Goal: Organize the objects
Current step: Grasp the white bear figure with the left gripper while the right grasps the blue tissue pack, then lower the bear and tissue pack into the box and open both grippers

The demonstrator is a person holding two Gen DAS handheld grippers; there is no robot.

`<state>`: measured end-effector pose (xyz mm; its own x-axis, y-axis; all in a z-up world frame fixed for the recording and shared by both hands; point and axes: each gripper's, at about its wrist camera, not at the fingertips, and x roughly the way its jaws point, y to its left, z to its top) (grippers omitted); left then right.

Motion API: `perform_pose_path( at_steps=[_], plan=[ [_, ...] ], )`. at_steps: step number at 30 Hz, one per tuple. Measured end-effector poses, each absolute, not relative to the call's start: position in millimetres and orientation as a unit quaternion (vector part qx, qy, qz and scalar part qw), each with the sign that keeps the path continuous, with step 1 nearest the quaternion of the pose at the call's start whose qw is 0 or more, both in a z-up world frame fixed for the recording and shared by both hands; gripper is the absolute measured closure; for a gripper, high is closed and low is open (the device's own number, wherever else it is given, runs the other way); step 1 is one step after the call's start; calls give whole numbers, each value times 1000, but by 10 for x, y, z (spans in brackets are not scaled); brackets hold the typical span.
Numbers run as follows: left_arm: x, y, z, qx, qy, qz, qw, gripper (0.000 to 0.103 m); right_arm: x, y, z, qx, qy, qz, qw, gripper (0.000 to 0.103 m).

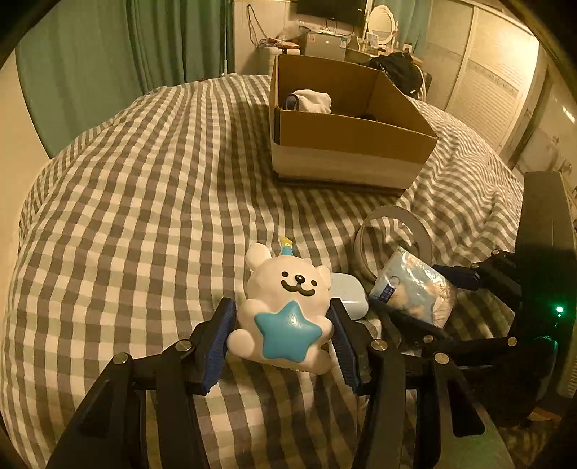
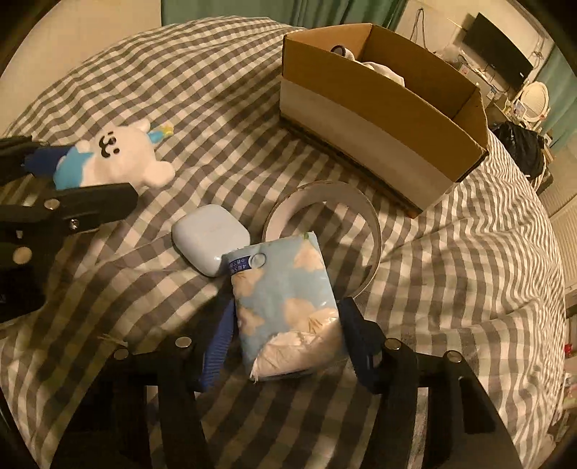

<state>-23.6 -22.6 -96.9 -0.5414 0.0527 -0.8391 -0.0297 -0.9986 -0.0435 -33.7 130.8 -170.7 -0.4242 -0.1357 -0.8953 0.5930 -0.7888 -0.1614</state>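
A white bear toy (image 1: 285, 306) with a blue star lies on the checked bed between the fingers of my left gripper (image 1: 283, 324); the pads touch its sides. It also shows in the right wrist view (image 2: 119, 155). My right gripper (image 2: 288, 335) has closed on a light blue tissue pack (image 2: 285, 303), also seen in the left wrist view (image 1: 414, 288). A pale blue earbud case (image 2: 211, 238) and a white tape ring (image 2: 324, 216) lie beside the pack. An open cardboard box (image 1: 346, 158) stands farther back with white cloth inside.
The checked bedspread (image 1: 144, 216) covers the whole bed. Green curtains (image 1: 108, 54) hang behind. A desk with a mirror and monitor (image 1: 331, 11) stands beyond the box. White wardrobe doors (image 1: 487, 83) are on the right.
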Motion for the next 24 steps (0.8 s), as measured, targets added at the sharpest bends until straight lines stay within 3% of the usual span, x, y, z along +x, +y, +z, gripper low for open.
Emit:
perform_pose_path(
  at_steps=[10, 24],
  plan=[
    [-31, -221, -719, -454, -11, 890, 26, 50, -150, 1514, -1240, 450, 176, -850, 210, 49],
    [149, -183, 4, -384, -16, 922, 50, 50, 277, 1592, -344, 372, 170, -889, 205, 49]
  ],
)
